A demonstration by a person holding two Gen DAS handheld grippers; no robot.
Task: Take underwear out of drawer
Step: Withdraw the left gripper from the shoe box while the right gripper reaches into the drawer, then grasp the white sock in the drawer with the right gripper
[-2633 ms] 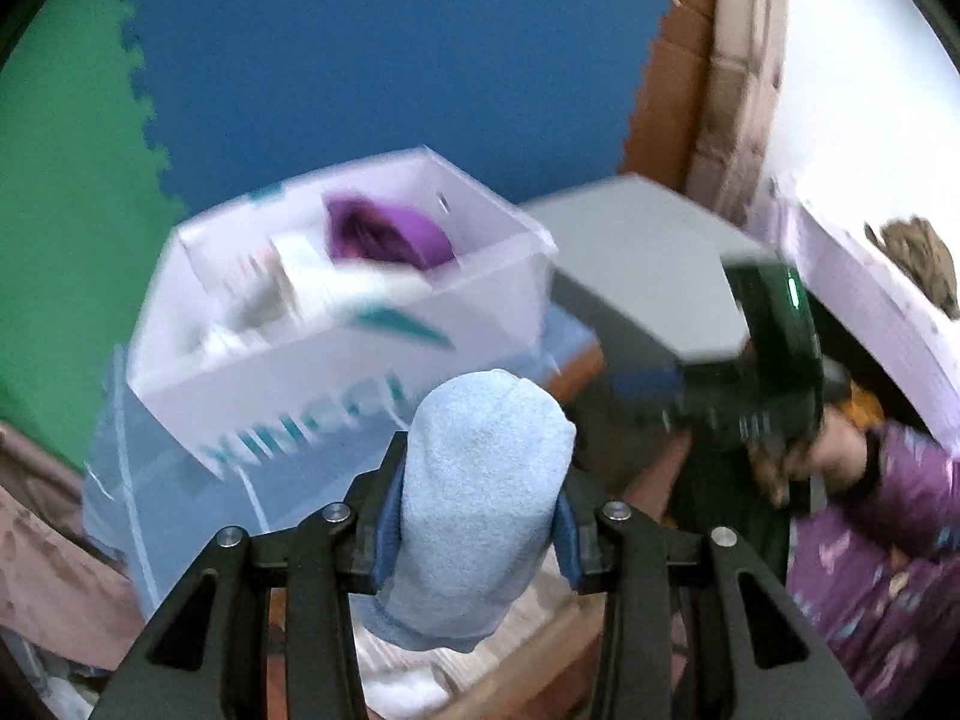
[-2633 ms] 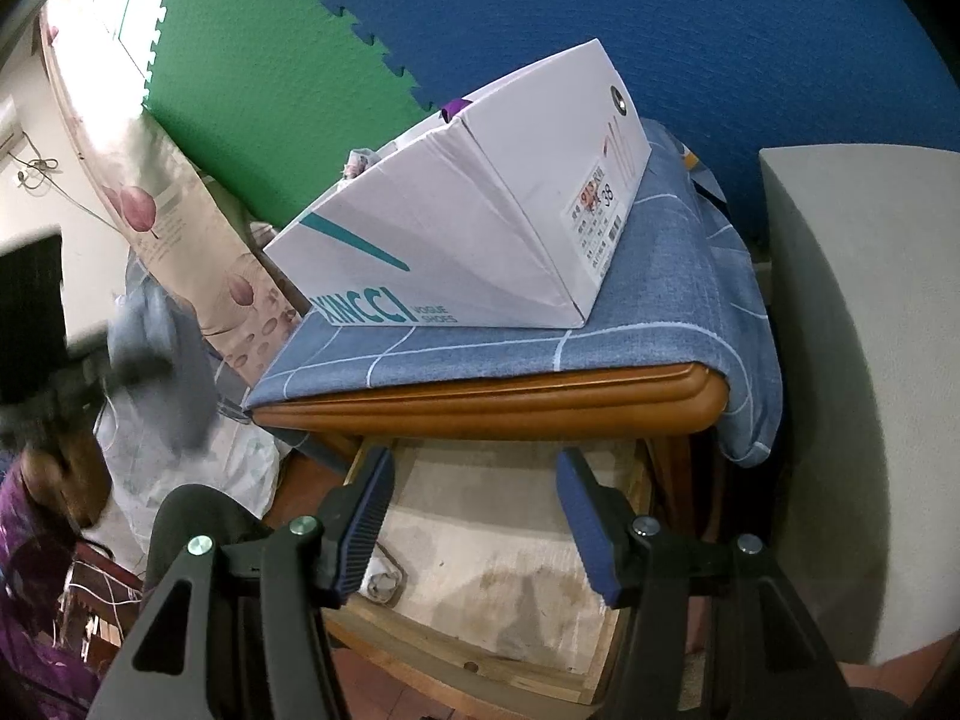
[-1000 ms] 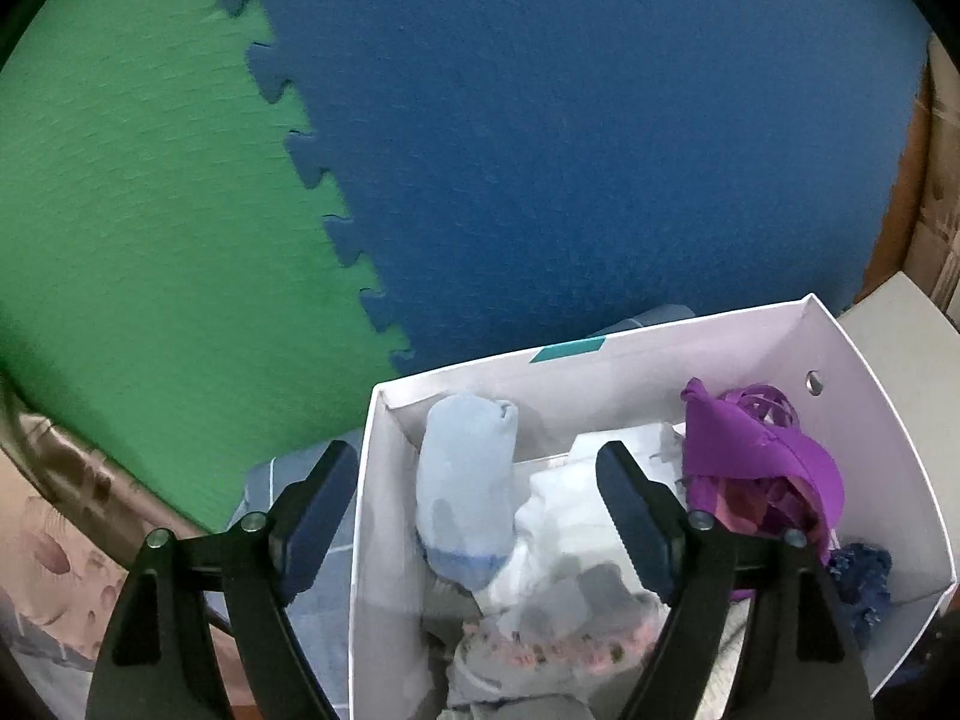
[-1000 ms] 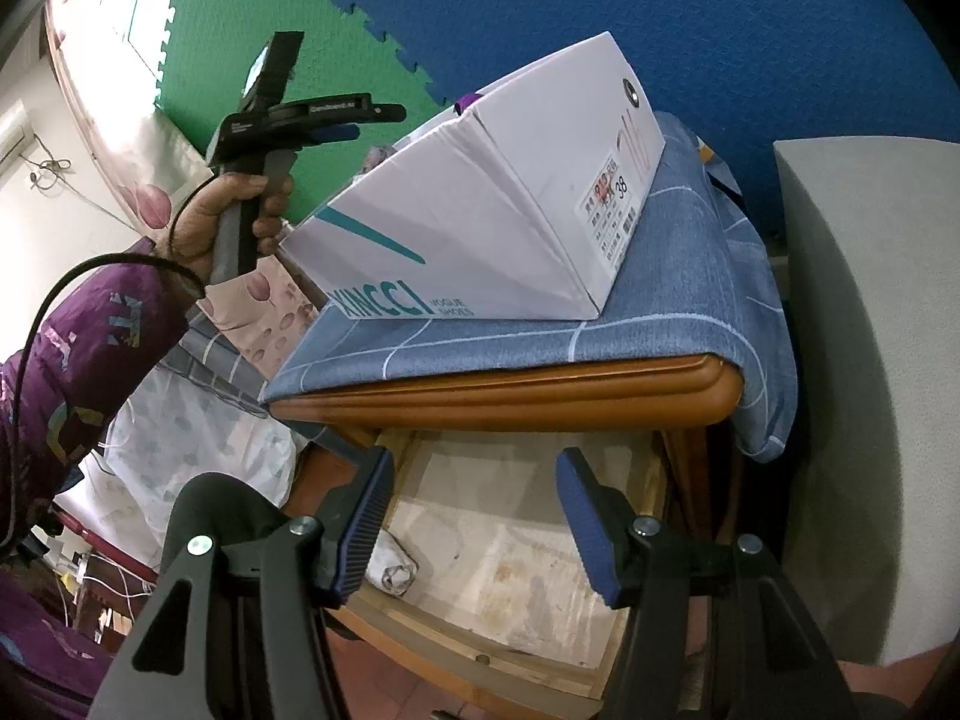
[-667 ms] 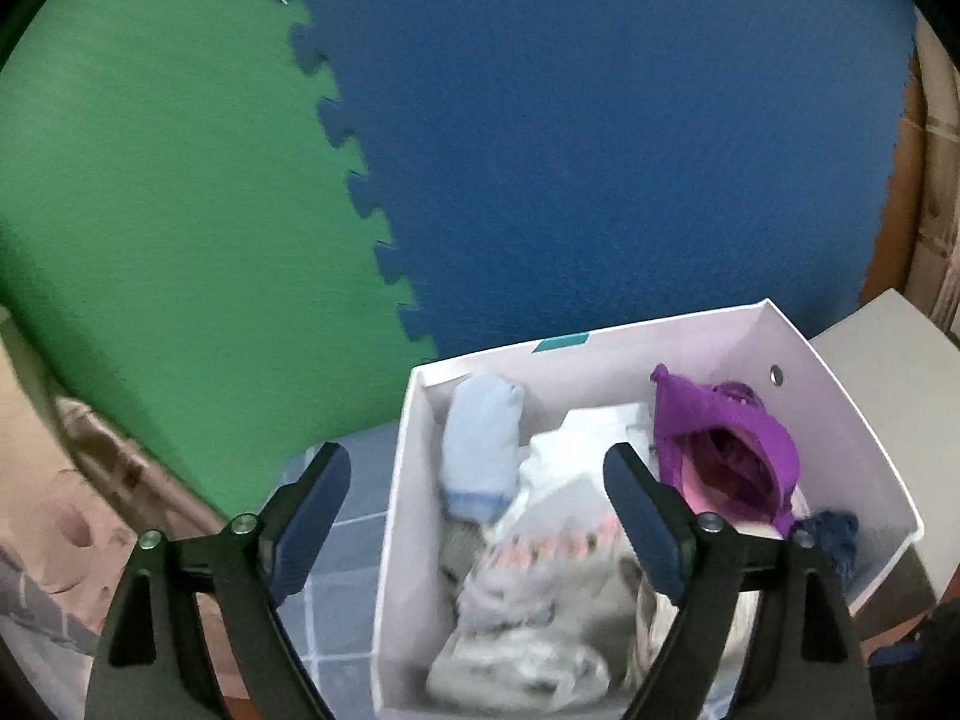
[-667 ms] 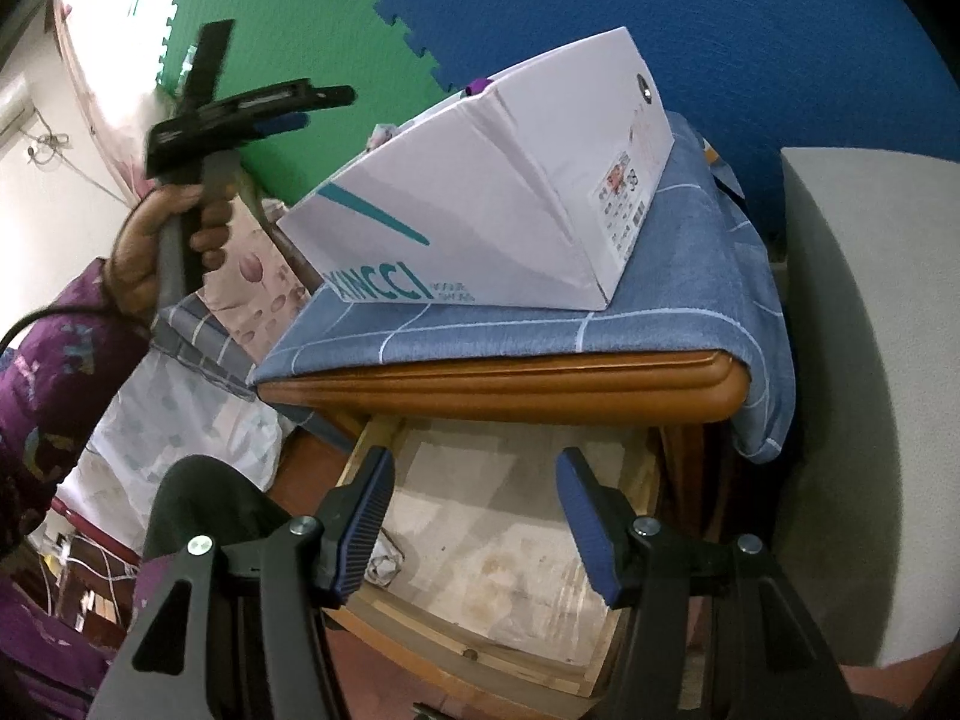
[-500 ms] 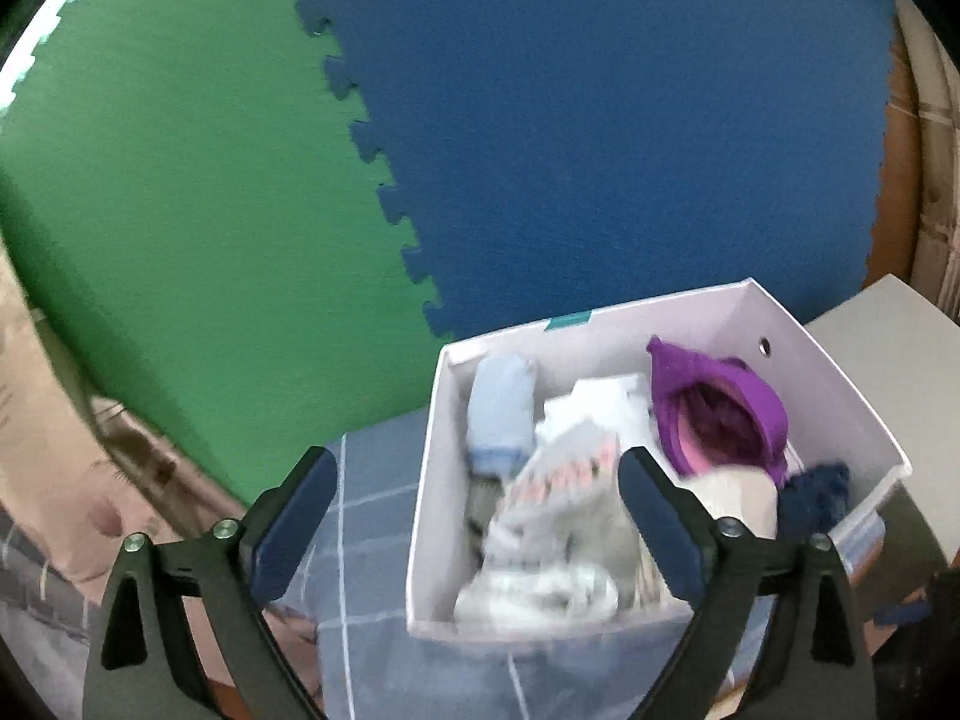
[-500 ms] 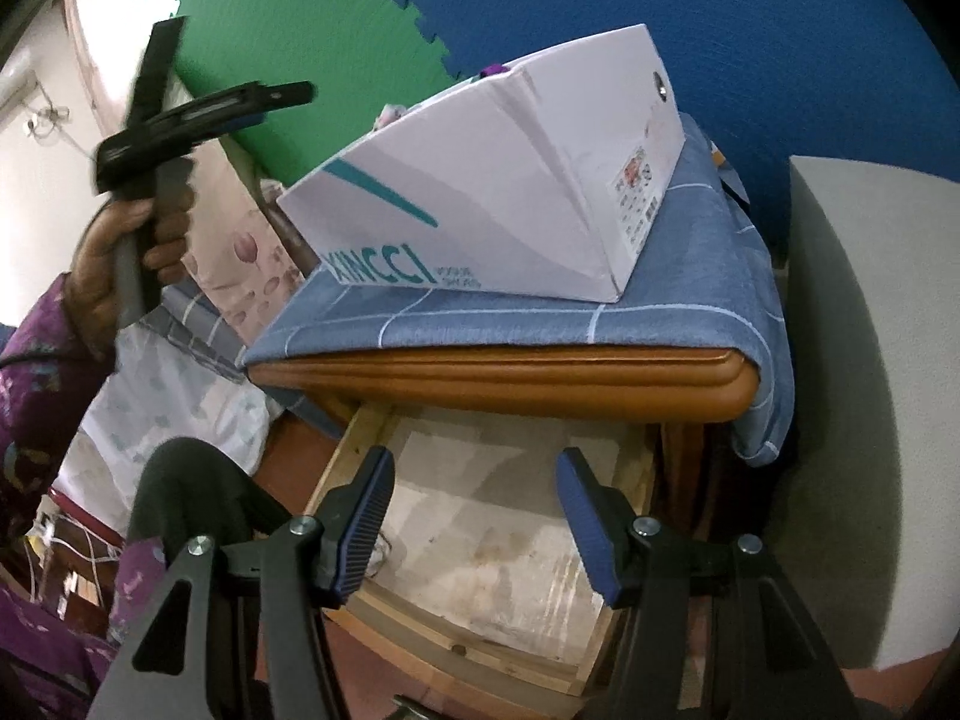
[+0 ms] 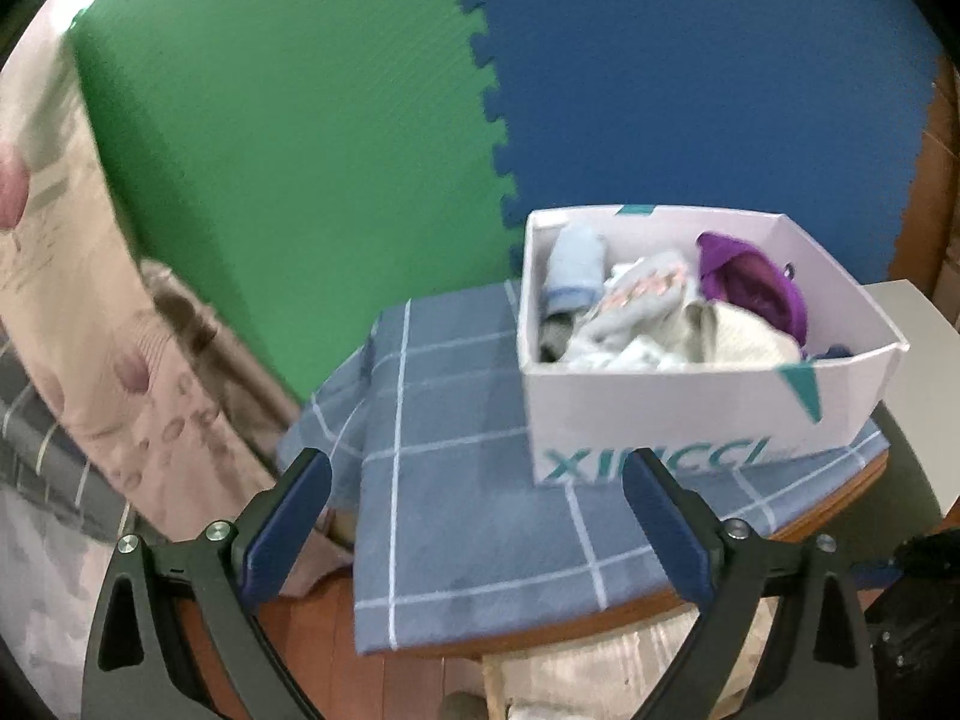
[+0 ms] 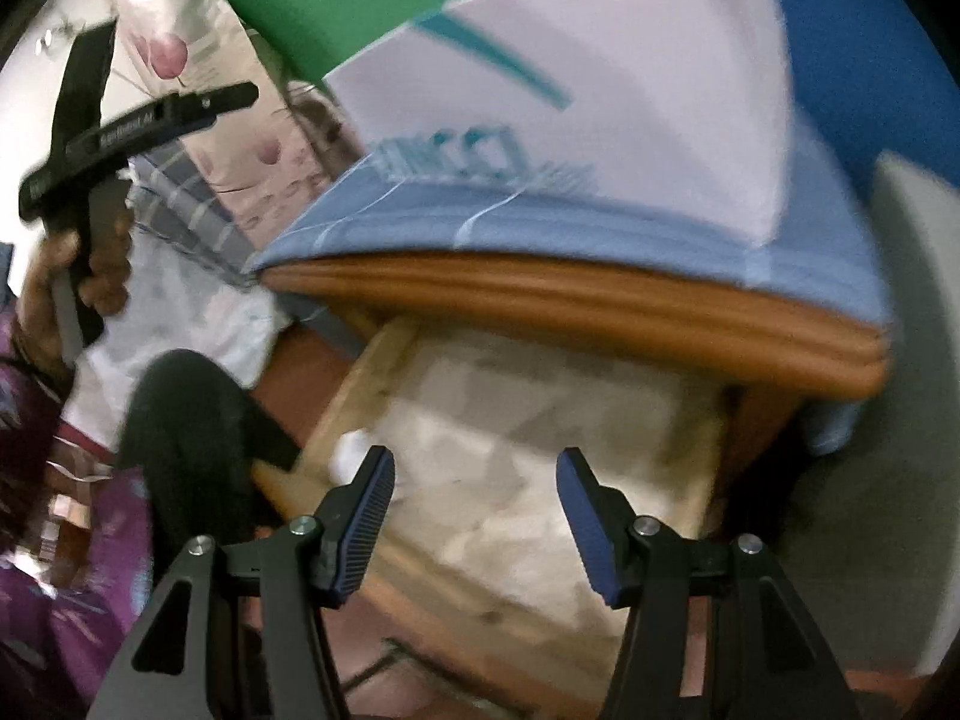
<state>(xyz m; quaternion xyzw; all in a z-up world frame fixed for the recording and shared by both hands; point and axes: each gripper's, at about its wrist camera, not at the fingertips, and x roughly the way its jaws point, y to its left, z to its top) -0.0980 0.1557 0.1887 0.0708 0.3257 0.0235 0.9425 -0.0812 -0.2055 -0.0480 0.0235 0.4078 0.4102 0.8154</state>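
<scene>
Our left gripper (image 9: 477, 525) hangs over the checked blue cloth (image 9: 456, 480) on the cabinet top, claw spread wide with nothing between the pads. Our right gripper (image 10: 474, 498) points down into the open drawer (image 10: 540, 438), claw about half spread and equally bare.

Where's the underwear? Most of it sits in the white shoebox (image 9: 690, 414) up on the cloth: a pale blue roll (image 9: 573, 267), a purple piece (image 9: 753, 279), and pale pieces between them. In the drawer we can make out only 1 small white bundle (image 10: 354, 450) at the left front corner, just beyond the right gripper's left fingertip, and that view is blurred, so we can't say what garment it is.

Now the risks. The bundle is tucked against the drawer's side wall, so a claw coming straight down could jam a finger on the wood and pinch air. A half-spread claw may also nudge the soft bundle deeper into the corner. And both grippers heading for 1 drawer could collide.
</scene>
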